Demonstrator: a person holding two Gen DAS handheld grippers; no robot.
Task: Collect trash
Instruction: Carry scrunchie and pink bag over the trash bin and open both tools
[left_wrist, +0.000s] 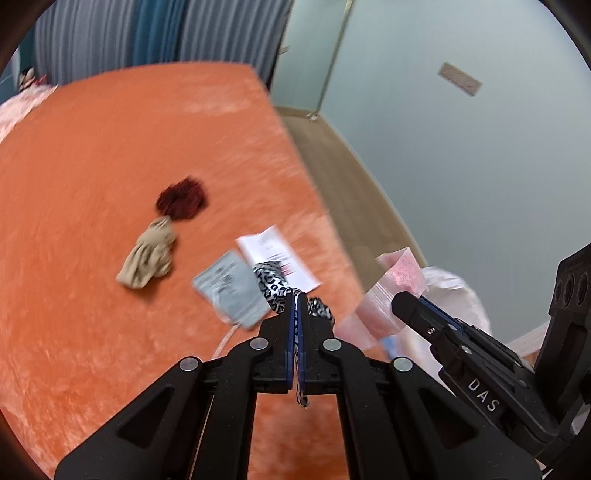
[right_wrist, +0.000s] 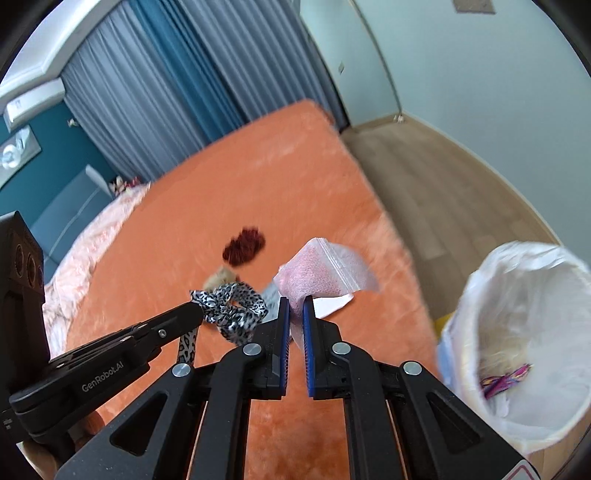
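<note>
Near the bed edge (right_wrist: 373, 206), bin (right_wrist: 476, 295) seemingly just beside.

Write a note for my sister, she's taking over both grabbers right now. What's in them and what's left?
Left gripper: jaws shut on the leopard-print scrunchie, lifted above the orange bed.
Right gripper: jaws shut on the pink zip bag, also lifted.
Lined bin stands to the right beside the bed, with a few bits already inside.
Left on the bed: grey packet, white leaflet, beige cloth, dark red scrunchie.
Next, probably: drop both held things into the bin.
</note>
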